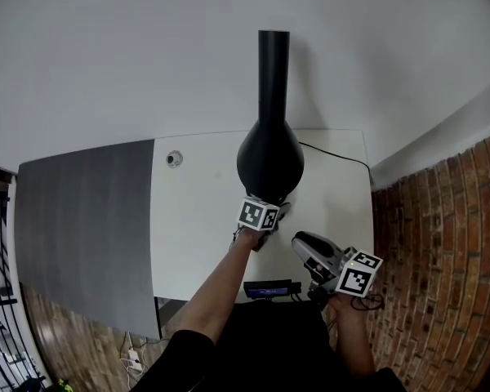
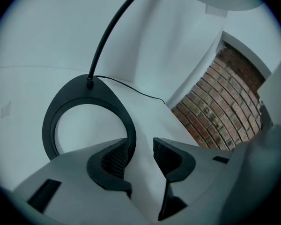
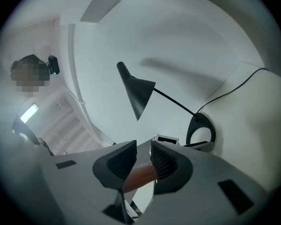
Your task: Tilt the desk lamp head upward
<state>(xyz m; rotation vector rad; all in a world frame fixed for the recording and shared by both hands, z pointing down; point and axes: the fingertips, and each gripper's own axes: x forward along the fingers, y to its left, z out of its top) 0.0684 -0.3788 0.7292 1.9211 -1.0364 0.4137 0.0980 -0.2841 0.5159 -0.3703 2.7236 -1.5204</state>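
The black desk lamp stands on the white desk [image 1: 196, 235]. From above, its cone head [image 1: 269, 158] hides the base. In the right gripper view the head [image 3: 138, 90] points down-left on a thin arm [image 3: 173, 102] that rises from the ring base [image 3: 201, 130]. My left gripper [image 1: 265, 219] sits under the head at the base. Its jaws stand open [image 2: 140, 151], with the rim of the ring base [image 2: 84, 111] right beside the left pad and bare desk in the gap. My right gripper [image 1: 304, 245] hangs open near the desk's front right [image 3: 143, 156], holding nothing; the person's forearm shows behind it.
The lamp's cable [image 2: 131, 90] runs off the base toward the brick wall [image 1: 441, 243] on the right. A dark grey panel [image 1: 90, 219] covers the desk's left part, with a round cable hole [image 1: 174, 159] beside it. A small dark device [image 1: 269, 288] lies at the front edge.
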